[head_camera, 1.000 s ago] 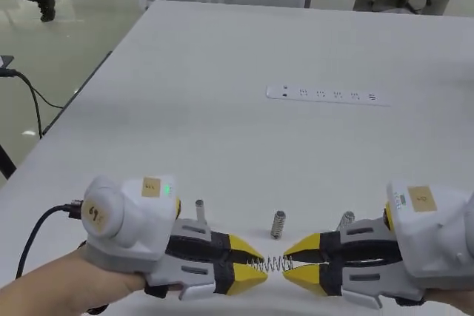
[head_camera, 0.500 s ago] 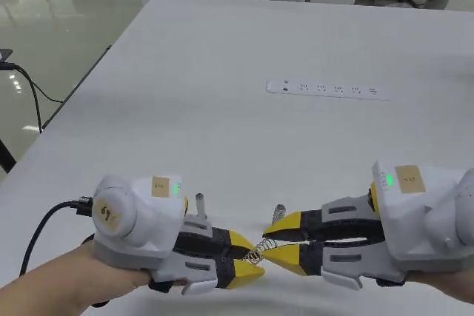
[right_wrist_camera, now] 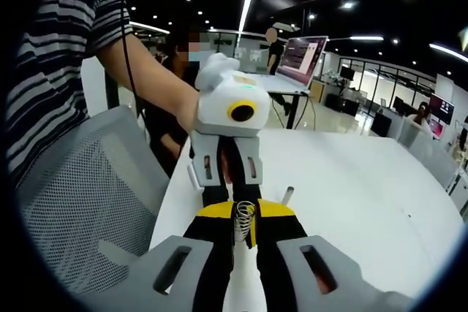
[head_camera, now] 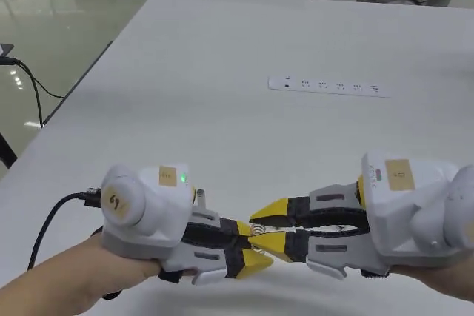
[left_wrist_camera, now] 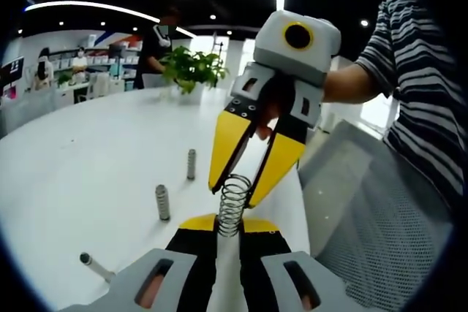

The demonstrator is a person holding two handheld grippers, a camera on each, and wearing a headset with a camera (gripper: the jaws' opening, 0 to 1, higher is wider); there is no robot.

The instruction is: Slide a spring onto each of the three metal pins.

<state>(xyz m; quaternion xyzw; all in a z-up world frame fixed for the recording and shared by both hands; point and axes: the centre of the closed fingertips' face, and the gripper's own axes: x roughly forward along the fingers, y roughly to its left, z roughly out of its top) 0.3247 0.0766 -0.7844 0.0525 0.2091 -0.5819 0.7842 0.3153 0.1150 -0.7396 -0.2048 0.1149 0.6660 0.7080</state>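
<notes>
Near the bare pin [head_camera: 200, 197], my left gripper [left_wrist_camera: 229, 226] jaws pinch the spring [left_wrist_camera: 232, 206] by one end. Right gripper [left_wrist_camera: 233, 195] jaws hug its other end; squeezing or not, I cannot tell. Looks light and bouncy: hold ends softly.

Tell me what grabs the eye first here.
Two yellow-tipped grippers meet nose to nose at the near edge of the white table. The left gripper holds a spring in its fingers, and the right gripper has its fingers around the spring's other end. Beside them stand two pins already wearing springs and one bare pin.
</notes>
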